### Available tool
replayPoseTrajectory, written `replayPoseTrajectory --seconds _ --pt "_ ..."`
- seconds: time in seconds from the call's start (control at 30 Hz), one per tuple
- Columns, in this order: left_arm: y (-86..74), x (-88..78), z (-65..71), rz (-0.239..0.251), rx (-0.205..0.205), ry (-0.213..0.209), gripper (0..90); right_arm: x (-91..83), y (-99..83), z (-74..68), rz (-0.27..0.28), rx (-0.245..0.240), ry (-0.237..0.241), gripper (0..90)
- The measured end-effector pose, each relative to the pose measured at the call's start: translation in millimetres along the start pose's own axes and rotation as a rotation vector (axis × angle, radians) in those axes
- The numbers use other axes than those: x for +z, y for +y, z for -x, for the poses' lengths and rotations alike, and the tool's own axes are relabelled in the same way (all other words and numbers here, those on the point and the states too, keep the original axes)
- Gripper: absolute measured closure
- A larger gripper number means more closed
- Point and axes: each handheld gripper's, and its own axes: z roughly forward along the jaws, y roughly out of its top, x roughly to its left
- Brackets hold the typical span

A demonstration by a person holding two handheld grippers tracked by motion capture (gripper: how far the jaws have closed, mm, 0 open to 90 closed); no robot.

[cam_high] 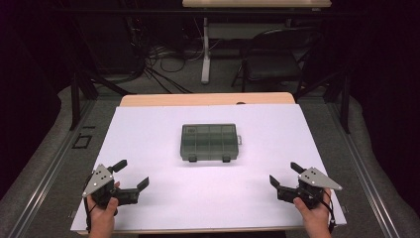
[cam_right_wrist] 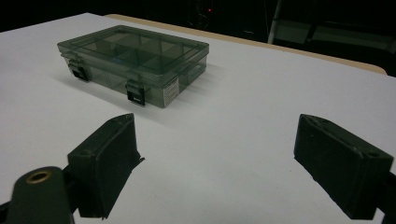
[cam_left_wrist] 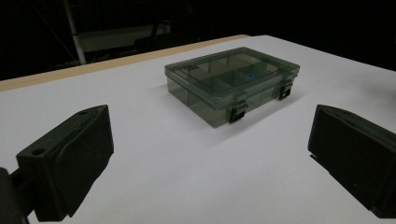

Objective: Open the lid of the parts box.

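A smoky clear plastic organizer box lies closed in the middle of the white table top, its two dark latches facing the near edge. Its inner dividers show through the lid, and the box rests flat. My left gripper sits near the front left of the table, open, with nothing between its jaws. At the front right my right gripper is open too and holds nothing. Both point inward toward the box, well short of it. Open jaws frame the left gripper and right gripper views.
The white sheet covers a wooden table whose far edge shows as a tan strip. Beyond it stand a dark chair, a white table leg and loose cables on the floor.
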Motion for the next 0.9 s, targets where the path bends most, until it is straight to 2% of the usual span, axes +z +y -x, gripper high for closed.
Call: replayPoseTrajectory --seconds 0.27,0.37,0.53,0.7,0.77,0.9 --pt "-0.5 0.8 -0.5 0.006 -0.006 0.003 0.3 0.0 0.1 -0.3 0.001 -0.006 0.001 13.0" --pt "-0.4 1.4 -0.2 0.007 -0.014 0.003 0.3 0.5 0.6 -1.9 -0.003 -0.023 -0.011 13.0" --pt "0.3 4.0 0.3 -0.022 -0.028 -0.005 0.3 1.7 2.6 -4.0 -0.016 -0.031 -0.004 12.6" --pt "0.7 7.0 0.5 -0.024 -0.031 -0.019 0.3 3.7 3.2 -6.1 -0.028 -0.033 0.003 12.6" --pt "0.4 7.9 0.4 -0.040 -0.029 -0.024 0.3 4.8 3.2 -7.4 -0.040 -0.037 0.004 12.4" --pt "-0.6 9.6 -0.2 -0.051 -0.046 -0.034 0.3 5.9 2.8 -8.6 -0.048 -0.032 0.006 10.6"
